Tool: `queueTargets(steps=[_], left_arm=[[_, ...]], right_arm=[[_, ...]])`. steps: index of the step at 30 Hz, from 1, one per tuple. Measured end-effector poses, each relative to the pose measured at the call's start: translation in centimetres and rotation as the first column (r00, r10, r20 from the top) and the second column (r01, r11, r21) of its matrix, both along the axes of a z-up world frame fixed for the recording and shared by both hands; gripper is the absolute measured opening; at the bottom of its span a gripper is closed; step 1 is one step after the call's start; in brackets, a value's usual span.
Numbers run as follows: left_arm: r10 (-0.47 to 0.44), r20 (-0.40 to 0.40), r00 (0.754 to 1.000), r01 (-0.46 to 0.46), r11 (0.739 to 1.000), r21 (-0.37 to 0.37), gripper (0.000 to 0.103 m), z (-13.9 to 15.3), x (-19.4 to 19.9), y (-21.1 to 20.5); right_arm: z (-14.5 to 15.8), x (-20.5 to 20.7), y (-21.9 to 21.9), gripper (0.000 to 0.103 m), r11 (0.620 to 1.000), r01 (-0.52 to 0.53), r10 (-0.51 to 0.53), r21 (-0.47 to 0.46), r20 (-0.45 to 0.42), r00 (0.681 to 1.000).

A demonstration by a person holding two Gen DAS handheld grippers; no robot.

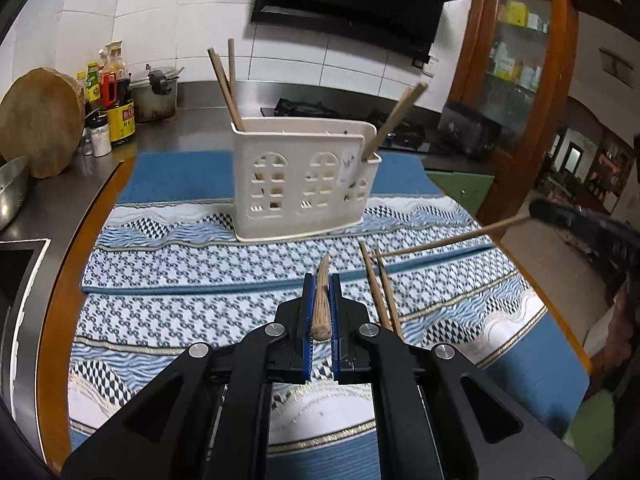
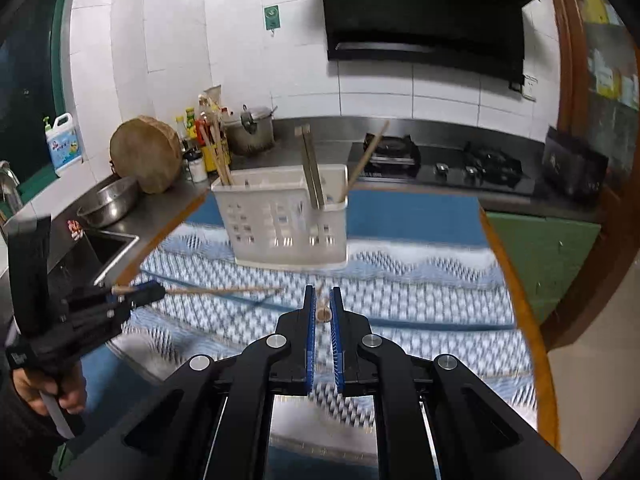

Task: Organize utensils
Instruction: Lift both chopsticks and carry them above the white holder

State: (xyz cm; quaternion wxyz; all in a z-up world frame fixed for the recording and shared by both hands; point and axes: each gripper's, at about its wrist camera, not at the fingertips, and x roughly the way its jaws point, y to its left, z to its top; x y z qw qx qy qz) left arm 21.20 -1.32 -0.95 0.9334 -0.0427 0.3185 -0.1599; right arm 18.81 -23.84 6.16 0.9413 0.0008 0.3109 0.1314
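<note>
Left wrist view had the left gripper (image 1: 321,280) clamped on a wooden chopstick (image 1: 322,300), blue pads tight on both sides and the tip poking forward over the patterned cloth (image 1: 180,264). Right wrist view was blurry, but the right gripper (image 2: 322,292) was pinched on another chopstick (image 2: 323,312) the same way, only the butt end showing between the pads. Two loose chopsticks (image 1: 380,292) lay on the cloth just beside the left gripper, toward the table's right edge. The white utensil holder (image 1: 304,184) stood upright near the far edge of the cloth, with chopsticks leaning out of its left and right ends. Past the table, on the steel counter (image 1: 52,200), were a round wooden chopping block (image 1: 40,124), sauce bottles (image 1: 114,96) and a metal pot (image 1: 156,92), with the gas hob (image 2: 444,164) along the back wall.
</note>
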Motion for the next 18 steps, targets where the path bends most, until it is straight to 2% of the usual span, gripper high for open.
queueTargets(steps=[4,15,18], left_arm=[[-0.002,0.003,1.000,0.003,1.000,-0.020,0.005,0.8,1.0,0.9],[-0.019,0.030,0.999,0.019,1.000,0.012,0.005,4.0,3.7,2.1],[-0.026,0.039,0.999,0.025,1.000,0.018,0.005,5.0,4.2,2.1]], right_arm=[[2.7,2.6,0.0,0.007,1.000,-0.014,0.014,0.006,0.007,1.000],[12.1,8.7,1.2,0.007,0.997,-0.003,0.010,-0.073,0.103,0.995],[13.3,10.3,1.7,0.007,0.996,0.002,0.008,-0.086,0.112,0.994]])
